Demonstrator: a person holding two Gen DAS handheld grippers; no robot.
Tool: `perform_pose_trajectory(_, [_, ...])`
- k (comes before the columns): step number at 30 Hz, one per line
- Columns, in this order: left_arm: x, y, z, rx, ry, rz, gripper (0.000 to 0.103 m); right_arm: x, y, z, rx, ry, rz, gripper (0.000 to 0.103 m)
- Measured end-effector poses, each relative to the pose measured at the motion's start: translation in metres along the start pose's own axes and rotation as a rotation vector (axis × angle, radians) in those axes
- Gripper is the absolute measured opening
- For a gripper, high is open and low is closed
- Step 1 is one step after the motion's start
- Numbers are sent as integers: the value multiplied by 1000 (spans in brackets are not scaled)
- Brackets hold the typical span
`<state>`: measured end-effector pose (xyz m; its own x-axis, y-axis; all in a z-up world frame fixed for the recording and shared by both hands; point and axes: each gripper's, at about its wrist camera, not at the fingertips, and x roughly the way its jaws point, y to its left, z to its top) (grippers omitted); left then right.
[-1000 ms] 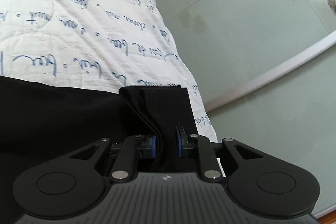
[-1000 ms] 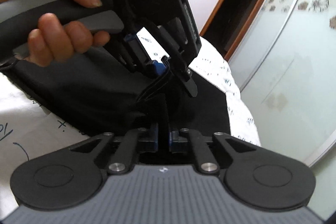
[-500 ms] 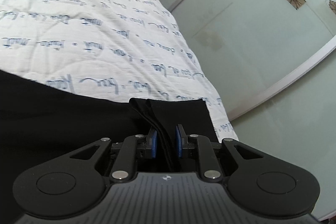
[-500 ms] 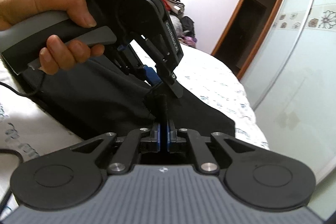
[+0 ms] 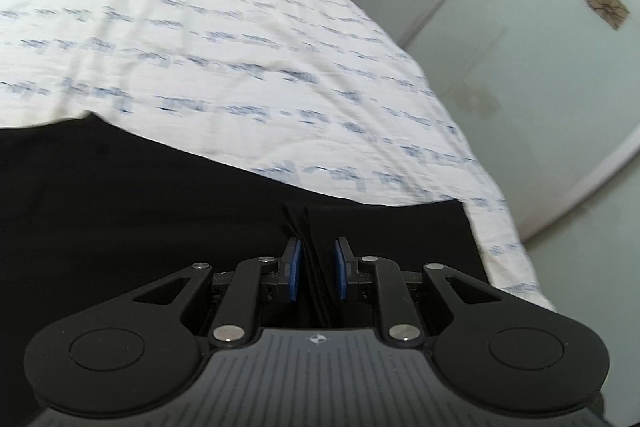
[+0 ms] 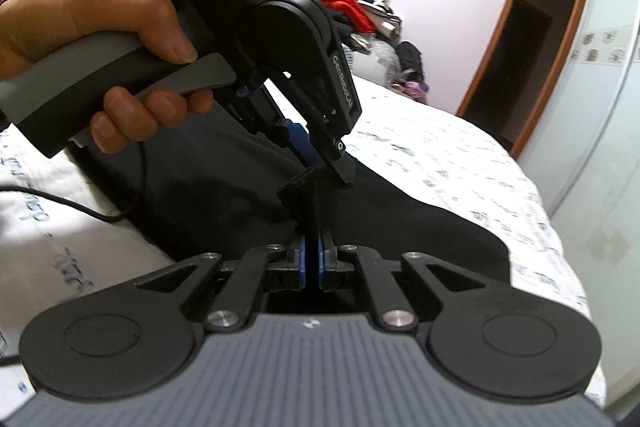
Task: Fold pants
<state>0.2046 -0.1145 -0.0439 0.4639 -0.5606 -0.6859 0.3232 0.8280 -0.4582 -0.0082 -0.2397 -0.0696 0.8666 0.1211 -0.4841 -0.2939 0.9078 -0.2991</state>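
Since the earlier frames, both wrist views had tilted up, so more of the bed [image 5: 224, 39] and the room beyond it showed, and the pads of the left claw [image 5: 316, 269] stood wider apart around the cloth than they had a second before. Largest in view, the bed with its white script-printed cover stretched away ahead of both claws. On it lay the black pants [image 6: 400, 223], spread low and to the left of the left claw, with a raised ridge of bunched layers running straight forward between its pads. That left claw was part open: a gap showed either side of the ridge, so whether it gripped anything could not be told. The right claw [image 6: 311, 261] was pinched closed on an upright flap of the same fabric. Just ahead of and above the right claw, the left hand [image 6: 100, 67] held its tool with the tips at the flap's top edge. Judging from this, the held edge ran between the two claws, which sat close together, so the coming lay-down would likely turn on that shared line.
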Motion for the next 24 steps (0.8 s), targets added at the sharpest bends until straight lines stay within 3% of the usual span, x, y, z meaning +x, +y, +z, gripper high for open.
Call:
perform_pose_trajectory(3, [-6,9,0,12,-20,41,17,-2,10,-1,3,-2,20,7])
perform_pose_trajectory(11, [-23,29,2,-42,-40,63,17,-13,30,-5,1,-12,73,7])
perform_pose_trajectory(13, [-27,36,4,-74,-19,38,17,-8,32,-3,8,-8,69,6])
perform_pose_trajectory(15, [-29,45,5,-142,32,-35,20,-4,24,-3,20,6,68,6])
perform_pose_trajectory(16, [-28,50,5,-179,68,-86,27,-2,22,1,15,10,57,6])
perform_pose_trajectory(18, [-24,55,3,-238,126,-165,50,-7,25,-3,-20,5,10,8])
perform_pose_trajectory(19, [-23,55,2,-257,132,-182,74,-11,29,-4,-47,9,-12,11])
perform_pose_trajectory(20, [-23,55,0,-272,122,-187,83,-13,34,-5,-98,27,-11,17])
perform_pose_trajectory(21, [-24,53,-2,-276,111,-187,84,-16,42,-7,-162,41,-28,23])
perform_pose_trajectory(24, [-19,50,-4,-289,137,-212,84,-21,64,-16,-312,59,-96,23])
